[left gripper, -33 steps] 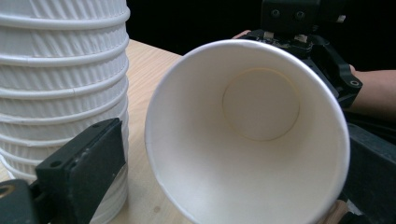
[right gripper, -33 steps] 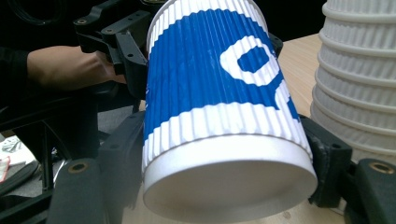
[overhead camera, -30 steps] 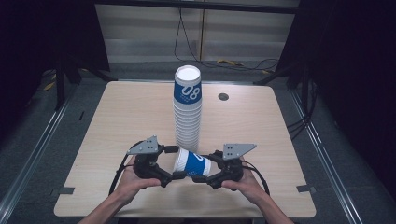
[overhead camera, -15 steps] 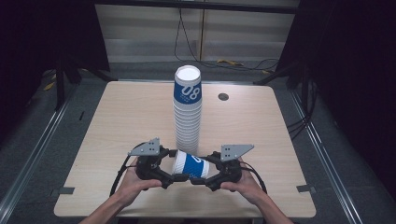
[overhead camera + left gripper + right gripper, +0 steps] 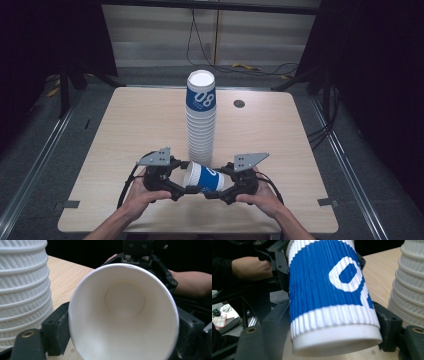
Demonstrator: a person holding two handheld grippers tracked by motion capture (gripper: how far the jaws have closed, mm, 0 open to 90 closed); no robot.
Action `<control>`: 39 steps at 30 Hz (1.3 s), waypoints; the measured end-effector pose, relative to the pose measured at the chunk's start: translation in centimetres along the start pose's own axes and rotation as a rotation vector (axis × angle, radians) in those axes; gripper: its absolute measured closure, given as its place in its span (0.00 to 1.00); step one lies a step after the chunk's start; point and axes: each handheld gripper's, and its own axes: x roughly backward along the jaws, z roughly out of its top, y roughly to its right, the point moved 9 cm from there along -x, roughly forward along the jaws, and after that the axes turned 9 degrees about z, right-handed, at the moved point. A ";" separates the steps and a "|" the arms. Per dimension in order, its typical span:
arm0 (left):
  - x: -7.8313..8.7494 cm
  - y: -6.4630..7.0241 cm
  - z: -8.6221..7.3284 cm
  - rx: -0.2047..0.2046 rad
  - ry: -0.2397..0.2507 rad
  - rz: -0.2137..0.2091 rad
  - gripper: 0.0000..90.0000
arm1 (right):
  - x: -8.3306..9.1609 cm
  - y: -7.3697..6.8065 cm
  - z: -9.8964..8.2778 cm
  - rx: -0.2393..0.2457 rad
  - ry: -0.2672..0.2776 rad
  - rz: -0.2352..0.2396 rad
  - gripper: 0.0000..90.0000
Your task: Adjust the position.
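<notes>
Cup (image 5: 204,178), blue and white with ribbed sides, is held lying on its side between the two grippers, near the front edge of the table (image 5: 125,130) and just in front of the foot of the stack (image 5: 200,120) of cups. Its open mouth is turned toward the left gripper (image 5: 181,176), and its base toward the right gripper (image 5: 216,183).

In the left gripper view, the cup's rim (image 5: 123,312) is seen wedged between that gripper's two black jaws, which are closed on it at either side, so that the white inside and round bottom are looked into directly. The stack is seen just beside it at the left of that view.

In the right gripper view, the cup's base end (image 5: 332,315) lies between that gripper's jaws. These jaws have just been opening and are set a little apart; whether their pads are pressed on the ribbed wall cannot be told, though the cup is flanked closely on both sides.

Each gripper is grasped by a hand (image 5: 140,197), and the two are pointed at one another across the cup.
</notes>
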 end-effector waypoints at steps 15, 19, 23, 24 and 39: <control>1.1 -1.4 0.5 0.028 0.014 0.073 0.22 | 0.3 1.3 -0.7 -0.045 -0.069 -0.144 0.16; 1.5 -1.7 0.5 0.034 0.003 0.092 0.22 | 0.5 1.5 -0.6 -0.048 -0.071 -0.164 0.16; 2.0 -1.8 0.4 0.019 -0.014 0.111 0.22 | 0.8 1.6 -0.8 -0.051 -0.096 -0.182 0.16; 2.1 -1.9 0.3 0.011 -0.026 0.120 0.22 | 0.9 1.7 -0.8 -0.058 -0.095 -0.188 0.16; 4.3 -3.7 -0.1 0.060 -0.062 0.172 0.22 | 2.8 2.4 -1.6 -0.110 -0.086 -0.255 0.17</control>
